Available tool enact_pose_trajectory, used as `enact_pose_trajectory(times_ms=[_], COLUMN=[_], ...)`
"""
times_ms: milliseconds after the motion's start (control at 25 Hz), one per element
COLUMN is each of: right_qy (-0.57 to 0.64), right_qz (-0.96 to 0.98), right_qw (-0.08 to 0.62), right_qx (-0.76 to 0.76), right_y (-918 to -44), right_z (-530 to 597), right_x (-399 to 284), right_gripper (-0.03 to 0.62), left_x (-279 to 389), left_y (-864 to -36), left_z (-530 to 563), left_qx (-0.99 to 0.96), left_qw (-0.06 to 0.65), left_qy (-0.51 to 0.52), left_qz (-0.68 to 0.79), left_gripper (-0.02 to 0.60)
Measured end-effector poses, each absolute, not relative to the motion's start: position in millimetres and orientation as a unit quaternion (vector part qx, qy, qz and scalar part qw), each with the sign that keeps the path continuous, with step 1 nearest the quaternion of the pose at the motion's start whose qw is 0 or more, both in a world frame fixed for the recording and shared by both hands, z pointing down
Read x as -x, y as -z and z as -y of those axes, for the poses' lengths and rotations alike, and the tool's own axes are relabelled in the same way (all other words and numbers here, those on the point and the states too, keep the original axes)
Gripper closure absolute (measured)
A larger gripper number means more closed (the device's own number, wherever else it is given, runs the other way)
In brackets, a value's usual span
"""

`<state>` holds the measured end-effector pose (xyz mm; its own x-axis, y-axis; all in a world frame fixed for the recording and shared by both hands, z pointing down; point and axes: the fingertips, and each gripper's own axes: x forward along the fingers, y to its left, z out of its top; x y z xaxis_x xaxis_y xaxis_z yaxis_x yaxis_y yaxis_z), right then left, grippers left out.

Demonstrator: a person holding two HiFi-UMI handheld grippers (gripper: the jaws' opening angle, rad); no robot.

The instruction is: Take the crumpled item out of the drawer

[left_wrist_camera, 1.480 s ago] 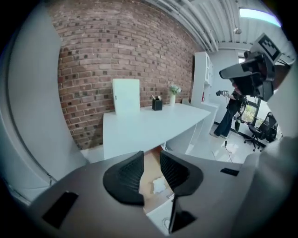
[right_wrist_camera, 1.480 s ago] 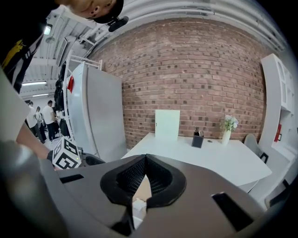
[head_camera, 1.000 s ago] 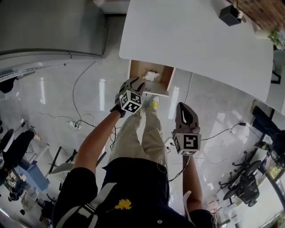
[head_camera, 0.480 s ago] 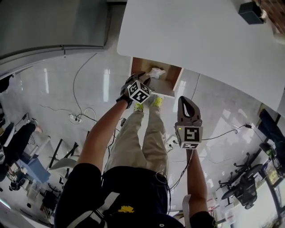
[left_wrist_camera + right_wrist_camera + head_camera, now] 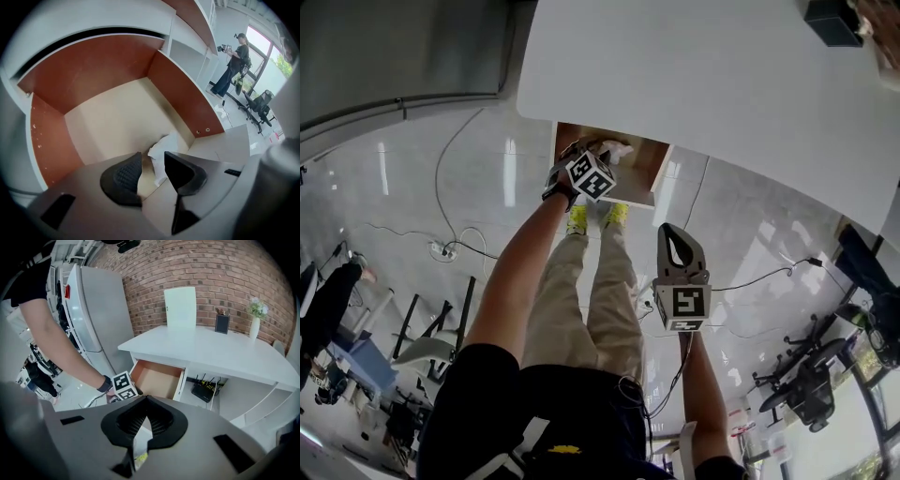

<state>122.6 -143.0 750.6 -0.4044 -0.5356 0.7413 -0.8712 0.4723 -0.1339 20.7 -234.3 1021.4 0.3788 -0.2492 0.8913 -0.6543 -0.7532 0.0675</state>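
One crumpled item (image 5: 162,146) shows partly behind the left hand-held gripper (image 5: 152,158), jaws parted — right hand-held gripper (image 5: 146,399) pinched together.

Bright, diffuse daylight throughout, with no hard shadows; long white streaks of glare on the glossy floor (image 5: 511,183) in the head view; white surface (image 5: 722,84) close to blown out and nearly featureless. In the left gripper view, strongest light from the window (image 5: 265,47) at upper right, washed out there; drawer (image 5: 108,122) interior evenly lit, with only a thin dark band of shadow along its top edge. Heavy fisheye bending in both gripper views, plain in the bowed brick wall (image 5: 201,268); dark vignette at every corner; nearest foreground around the jaws soft and out of focus, distance sharper.
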Motion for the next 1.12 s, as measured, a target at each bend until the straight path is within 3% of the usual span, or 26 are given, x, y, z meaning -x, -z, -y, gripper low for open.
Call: enact_pose_trajectory(times_ms=[160, 280, 640, 920, 1120], right_qy=[-0.27, -0.275, -0.279, -0.244, -0.217], right_qz=[0.791, 0.785, 0.778, 0.789, 0.804], right_qw=[0.322, 0.325, 0.316, 0.277, 0.251], right_qx=[-0.444, -0.45, -0.466, -0.49, -0.493], right_y=[-759, -756, -737, -665, -604], right_z=[143, 134, 124, 155, 181], right_x=[-131, -137, -143, -140, -132], right_gripper=[0.568, 0.568, 0.568, 0.568, 0.568], left_x=[-29, -33, -28, 0, 32], left_y=[-1027, -1026, -1001, -869, -749], left_z=[244, 246, 233, 211, 215], left_qx=[-0.807, -0.805, -0.796, -0.79, -0.778], left_qw=[0.22, 0.212, 0.206, 0.287, 0.302], left_qy=[-0.465, -0.464, -0.477, -0.356, -0.281], left_qz=[0.291, 0.303, 0.311, 0.408, 0.474], left_gripper=[0.418, 0.506, 0.555, 0.557, 0.557])
